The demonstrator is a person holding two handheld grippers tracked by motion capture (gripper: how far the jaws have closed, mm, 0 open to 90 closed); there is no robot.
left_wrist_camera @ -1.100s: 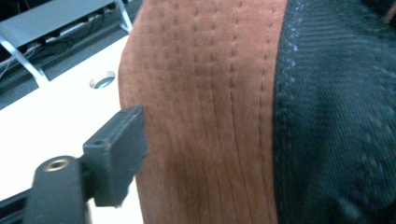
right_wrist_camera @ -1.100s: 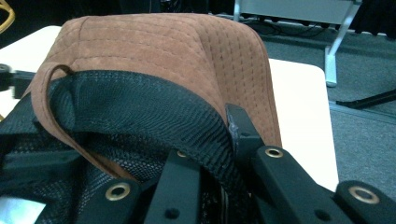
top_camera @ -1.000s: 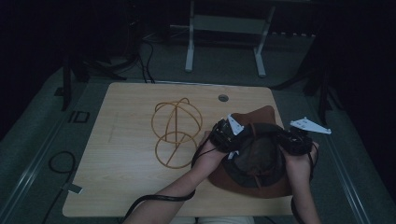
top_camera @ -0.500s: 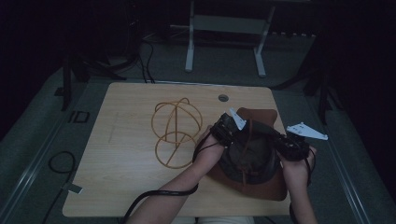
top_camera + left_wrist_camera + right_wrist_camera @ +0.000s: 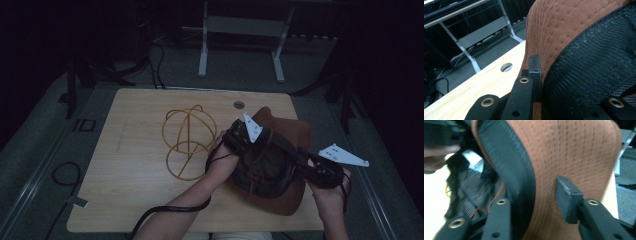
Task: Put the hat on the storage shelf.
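Note:
A brown suede hat (image 5: pixel 287 132) with a black mesh lining (image 5: pixel 265 167) is held tilted over the right part of the wooden table (image 5: pixel 130 165). My left gripper (image 5: pixel 255 135) is at its left rim, shut on the hat's edge. In the left gripper view the brim (image 5: pixel 564 32) and mesh band (image 5: pixel 594 70) sit between the jaws of the left gripper (image 5: pixel 571 85). My right gripper (image 5: pixel 292 152) reaches in from the right, shut on the opposite edge. In the right gripper view the right gripper (image 5: pixel 536 200) has the black band (image 5: pixel 516 175) and brown brim (image 5: pixel 569 150) between its jaws.
A golden wire frame (image 5: pixel 187 140) of loops stands on the table just left of the hat. A round cable hole (image 5: pixel 239 105) sits near the far edge. Cables (image 5: pixel 60 175) lie on the floor at left, and a metal stand (image 5: pixel 240 30) rises beyond the table.
The hat, lying low on the table a second ago, has been raised and tipped, its brim now rising toward the far side. Both grippers moved apart slightly with it.

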